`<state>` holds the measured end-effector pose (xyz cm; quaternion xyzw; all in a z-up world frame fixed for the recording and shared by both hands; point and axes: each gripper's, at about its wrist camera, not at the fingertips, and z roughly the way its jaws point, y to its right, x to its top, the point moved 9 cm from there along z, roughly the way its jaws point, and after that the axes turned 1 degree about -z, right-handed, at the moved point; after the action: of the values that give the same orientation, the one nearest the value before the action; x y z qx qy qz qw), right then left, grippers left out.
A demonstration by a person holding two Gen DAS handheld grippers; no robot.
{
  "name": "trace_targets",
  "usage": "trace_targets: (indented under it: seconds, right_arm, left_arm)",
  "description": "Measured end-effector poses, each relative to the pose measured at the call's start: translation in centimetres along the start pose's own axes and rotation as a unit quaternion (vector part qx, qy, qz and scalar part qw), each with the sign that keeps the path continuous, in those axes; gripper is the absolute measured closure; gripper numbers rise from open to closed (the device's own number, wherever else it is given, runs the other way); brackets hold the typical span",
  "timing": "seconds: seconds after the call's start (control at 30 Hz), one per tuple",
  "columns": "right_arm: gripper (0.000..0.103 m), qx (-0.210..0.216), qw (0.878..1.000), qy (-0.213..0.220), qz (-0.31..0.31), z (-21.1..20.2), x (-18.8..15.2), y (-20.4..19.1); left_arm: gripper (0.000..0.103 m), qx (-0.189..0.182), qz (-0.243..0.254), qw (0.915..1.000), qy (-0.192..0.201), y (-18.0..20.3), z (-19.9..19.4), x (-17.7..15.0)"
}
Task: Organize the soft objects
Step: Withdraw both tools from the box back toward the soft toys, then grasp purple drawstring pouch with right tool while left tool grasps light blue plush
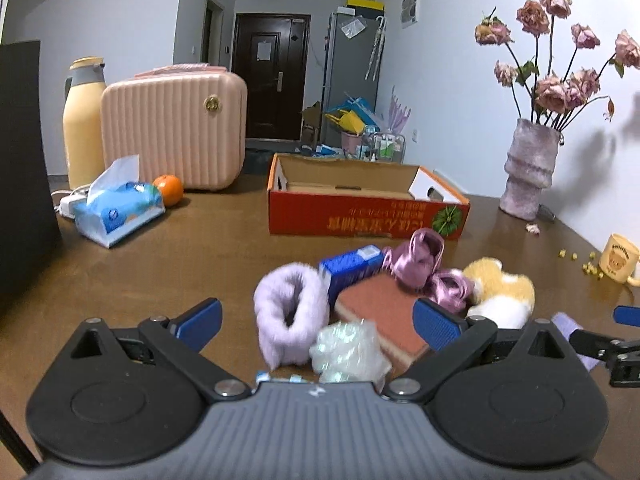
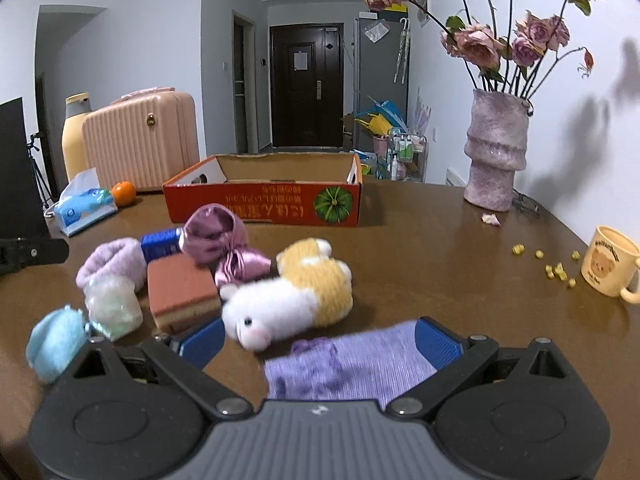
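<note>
The left gripper (image 1: 318,322) is hovering low over the brown surface (image 1: 200,256) with its blue fingers (image 1: 199,321) spread wide and nothing between the pads. Just ahead of it a fluffy lilac cuff (image 1: 290,314) is standing on edge, touching a crinkled clear plastic bundle (image 1: 348,350) and a terracotta sponge (image 1: 386,316). A small blue carton (image 1: 352,266) is lying behind the sponge, and a pink satin pouch (image 1: 426,268) is resting against both.

The right gripper (image 2: 320,342) is also standing wide open, its fingers (image 2: 438,342) straddling a flat purple knitted sock (image 2: 356,364) that is lying on the surface just beneath them; the pads are not pressing it. A white and yellow plush animal (image 2: 296,294) is lying on its side just beyond the sock, near the pouch. A light blue fuzzy item (image 2: 56,342) is sitting at the far left of the right wrist view, beside the plastic bundle.

Behind the pile an open red cardboard box (image 2: 264,200) is sitting with its cavity showing bare cardboard. A vase of dried roses (image 2: 496,148) and a yellow bear mug (image 2: 610,266) are standing to the right, well apart from the pile.
</note>
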<state>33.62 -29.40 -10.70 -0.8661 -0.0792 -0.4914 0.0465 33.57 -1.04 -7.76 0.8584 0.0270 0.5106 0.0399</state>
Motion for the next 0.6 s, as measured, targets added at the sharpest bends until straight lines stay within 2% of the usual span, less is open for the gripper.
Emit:
trace_targets:
  seconds: [0.3, 0.6]
  right_arm:
    - [0.001, -0.014, 1.000, -0.014, -0.005, 0.5, -2.5, 1.2]
    - [0.001, -0.014, 0.998, -0.051, -0.023, 4.8, -2.8, 2.6]
  left_arm:
    - [0.000, 0.012, -0.015, 0.9997, -0.016, -1.3, -0.3, -3.5]
    - [0.000, 0.024, -0.007, 0.9987, -0.045, -1.5, 0.5, -4.8]
